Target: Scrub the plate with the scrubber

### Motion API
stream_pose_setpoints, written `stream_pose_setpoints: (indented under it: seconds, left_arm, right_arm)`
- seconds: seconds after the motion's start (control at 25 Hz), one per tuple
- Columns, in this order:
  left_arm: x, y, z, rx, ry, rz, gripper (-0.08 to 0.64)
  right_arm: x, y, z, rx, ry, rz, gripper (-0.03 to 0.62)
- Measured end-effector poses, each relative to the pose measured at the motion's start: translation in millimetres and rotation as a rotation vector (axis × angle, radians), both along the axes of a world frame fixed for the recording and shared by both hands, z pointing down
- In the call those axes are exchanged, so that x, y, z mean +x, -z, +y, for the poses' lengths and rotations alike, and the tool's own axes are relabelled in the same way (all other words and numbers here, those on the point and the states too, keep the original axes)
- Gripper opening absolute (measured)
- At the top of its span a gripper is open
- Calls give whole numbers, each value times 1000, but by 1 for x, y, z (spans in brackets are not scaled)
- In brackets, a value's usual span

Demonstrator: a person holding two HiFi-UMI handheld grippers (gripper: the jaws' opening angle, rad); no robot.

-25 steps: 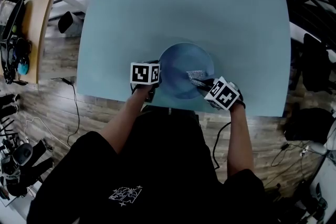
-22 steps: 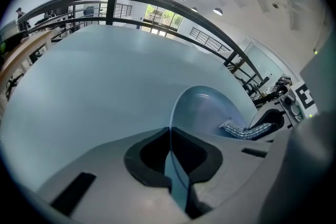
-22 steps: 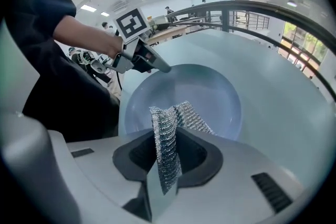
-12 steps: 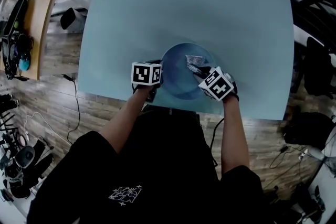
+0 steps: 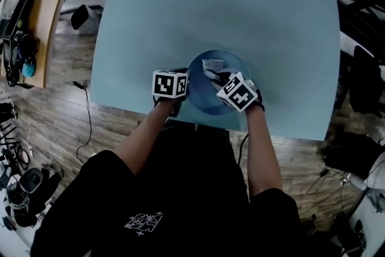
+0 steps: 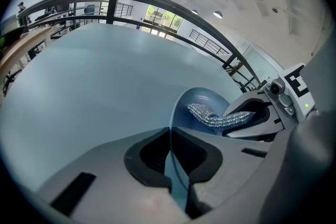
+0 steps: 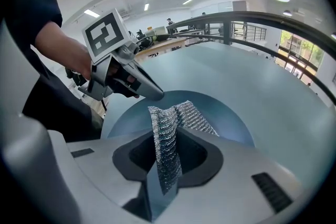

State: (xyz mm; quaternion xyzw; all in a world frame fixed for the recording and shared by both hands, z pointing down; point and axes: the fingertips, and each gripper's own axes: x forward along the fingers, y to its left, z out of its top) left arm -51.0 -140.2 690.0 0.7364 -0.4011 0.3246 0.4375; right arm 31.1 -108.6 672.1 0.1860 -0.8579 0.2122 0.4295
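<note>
Two tongs at work: left tongs [image 6: 169, 152] clamped on the near rim of the blue plate [image 5: 234, 66], which sits by the table's [image 5: 240, 3] front edge. Right tongs [image 7: 165, 170] pinch the silver mesh scrubber [image 7: 176, 118], free end over the plate's well. Best bet: pin the rim firmly, press the mesh flat, sweep the whole well.

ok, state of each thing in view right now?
plate: flat on the table, rim pinched by the left tool.
scrubber: silvery mesh, gripped at one end, free end appears to rest on the plate's inside.
left tool: shut on the plate's near rim.
right tool: shut on the scrubber, over the plate.
</note>
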Motion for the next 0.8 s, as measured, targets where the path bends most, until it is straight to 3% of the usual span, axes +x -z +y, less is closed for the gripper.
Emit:
stream_pose_setpoints:
  seconds: [0.32,0.6,0.8]
  left_arm:
    - [-2,-1,0,-14,23,26,20]
    - [-2,-1,-1,-17,31,24,20]
    - [-1,-1,-3,-18,27,21,20]
  right_arm:
    - [-33,1,26,-37,128,-2,86]
    - [-38,-2,53,-36,306,99,85]
    - [-36,-1,81,-94,368,94,86]
